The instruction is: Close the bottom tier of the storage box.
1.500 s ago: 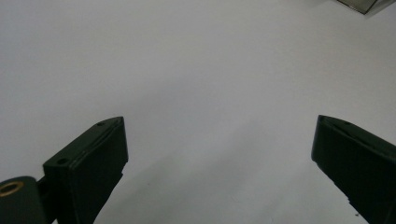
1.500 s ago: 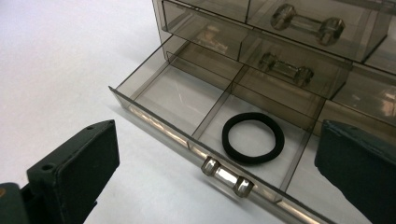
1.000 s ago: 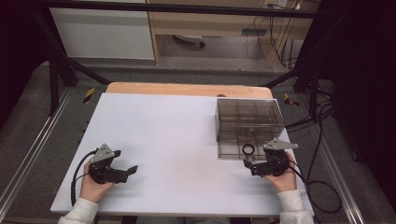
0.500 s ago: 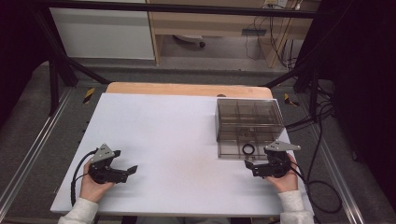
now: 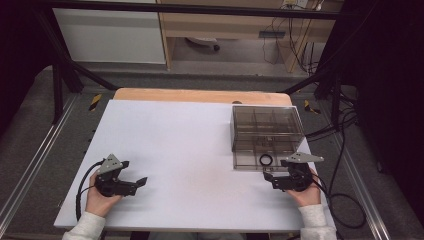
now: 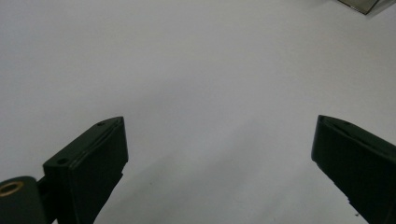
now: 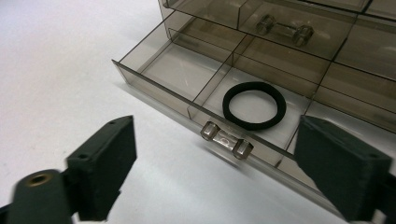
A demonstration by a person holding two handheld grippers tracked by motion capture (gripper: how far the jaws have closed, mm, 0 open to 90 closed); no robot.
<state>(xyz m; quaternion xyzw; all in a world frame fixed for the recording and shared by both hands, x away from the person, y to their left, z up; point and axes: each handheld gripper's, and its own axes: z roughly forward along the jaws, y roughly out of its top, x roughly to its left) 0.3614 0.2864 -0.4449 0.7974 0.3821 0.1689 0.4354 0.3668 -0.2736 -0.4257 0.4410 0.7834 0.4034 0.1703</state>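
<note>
Smoked clear plastic drawer cabinet (image 5: 267, 132): bottom drawer (image 7: 196, 88) pulled out, black rubber ring (image 7: 254, 105) in its middle compartment. Right gripper (image 7: 215, 163) just before the clear handle (image 7: 226, 140), jaws apart and just been closing, nothing pinched. Left gripper (image 6: 219, 154) well apart, gaping. Probably closing the drawer; next, grip that handle squarely.

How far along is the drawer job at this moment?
Done: the bottom drawer stands pulled out and a black ring lies in its middle compartment. In hand: the right gripper, jaws just closing but holding nothing, faces the drawer handle. Left: probably pushing the drawer shut. The left gripper rests open.
</note>
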